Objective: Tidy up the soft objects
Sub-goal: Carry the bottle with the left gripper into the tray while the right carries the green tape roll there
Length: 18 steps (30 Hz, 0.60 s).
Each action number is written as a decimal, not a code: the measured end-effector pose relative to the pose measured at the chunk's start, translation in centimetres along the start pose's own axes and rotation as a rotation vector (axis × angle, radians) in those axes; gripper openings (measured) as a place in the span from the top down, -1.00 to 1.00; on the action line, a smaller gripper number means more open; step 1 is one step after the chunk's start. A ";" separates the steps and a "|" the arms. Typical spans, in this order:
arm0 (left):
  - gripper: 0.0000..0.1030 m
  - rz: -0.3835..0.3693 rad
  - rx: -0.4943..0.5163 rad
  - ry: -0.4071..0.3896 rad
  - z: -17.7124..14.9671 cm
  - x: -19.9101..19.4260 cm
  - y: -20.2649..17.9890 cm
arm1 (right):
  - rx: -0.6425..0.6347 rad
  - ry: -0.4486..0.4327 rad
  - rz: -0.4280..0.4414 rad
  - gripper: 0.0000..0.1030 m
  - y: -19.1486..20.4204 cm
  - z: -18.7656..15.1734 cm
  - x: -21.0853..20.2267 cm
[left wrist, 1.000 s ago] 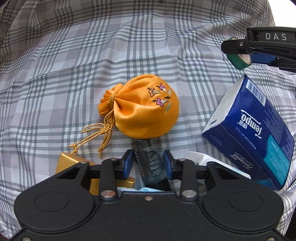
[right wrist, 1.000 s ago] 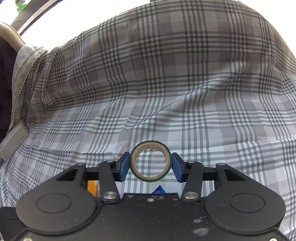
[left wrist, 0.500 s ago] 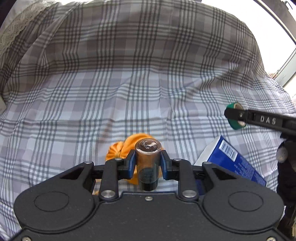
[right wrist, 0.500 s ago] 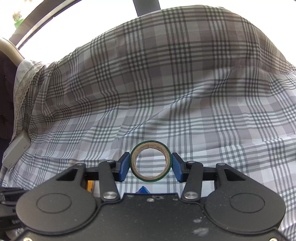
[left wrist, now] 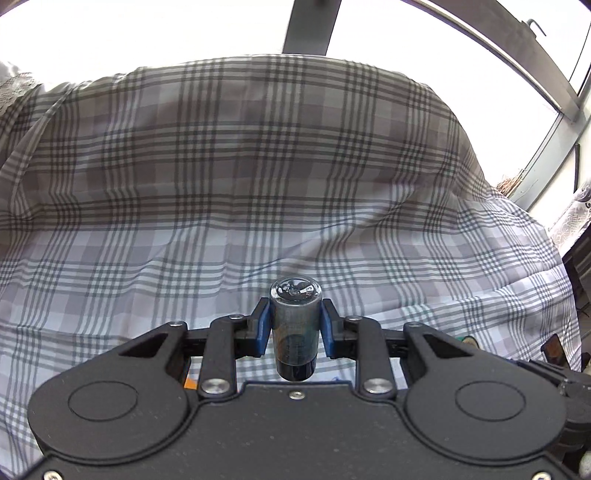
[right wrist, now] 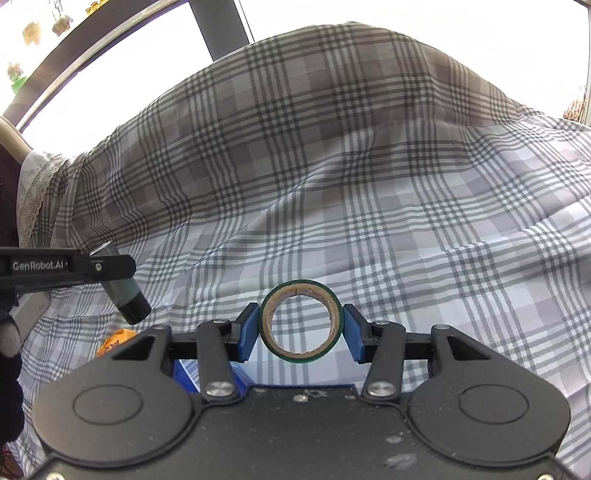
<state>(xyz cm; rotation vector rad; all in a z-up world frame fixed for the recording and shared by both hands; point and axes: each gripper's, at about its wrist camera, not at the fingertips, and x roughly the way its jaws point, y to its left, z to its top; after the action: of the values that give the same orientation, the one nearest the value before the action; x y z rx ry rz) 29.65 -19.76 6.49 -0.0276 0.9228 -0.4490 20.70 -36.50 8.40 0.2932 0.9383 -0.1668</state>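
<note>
Green tape roll [right wrist: 301,323] clamped in right tongs [right wrist: 300,332] — left tongs [left wrist: 293,325] clamp dark bottle [left wrist: 294,328].

plaid cloth [left wrist: 258,177]: woven, matt | bottle [left wrist: 294,325]: glossy | tape roll [right wrist: 301,323]: cardboard core

Grey-and-white plaid cloth [left wrist: 258,177] draped over a rounded mound, creased in folds, fills the ground; behind it overexposed bright windows with dark frame bars [left wrist: 310,26]; a lace-edged white fabric [right wrist: 37,192] at far left; daylight strong from behind
</note>
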 end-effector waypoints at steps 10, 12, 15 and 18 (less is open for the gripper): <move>0.48 -0.136 0.126 0.013 -1.1 2.1 -8.1 | 0.072 -0.040 -0.060 0.08 -5.8 -3.7 -3.2; 0.48 -0.150 0.170 0.021 -1.8 2.2 -9.5 | 0.079 -0.045 -0.080 0.08 -6.5 -4.7 -3.8; 0.48 -0.198 0.229 0.061 -3.2 2.0 -11.2 | 0.082 -0.061 -0.114 0.08 -7.5 -6.2 -5.0; 0.48 -0.258 0.251 0.111 -4.7 1.4 -12.1 | 0.116 -0.061 -0.131 0.08 -8.6 -7.6 -6.2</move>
<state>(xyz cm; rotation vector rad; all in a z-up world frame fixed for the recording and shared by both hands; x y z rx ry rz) 22.37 -30.49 5.17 0.1090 0.9700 -0.8102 9.01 -42.13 7.71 0.3323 0.8894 -0.3499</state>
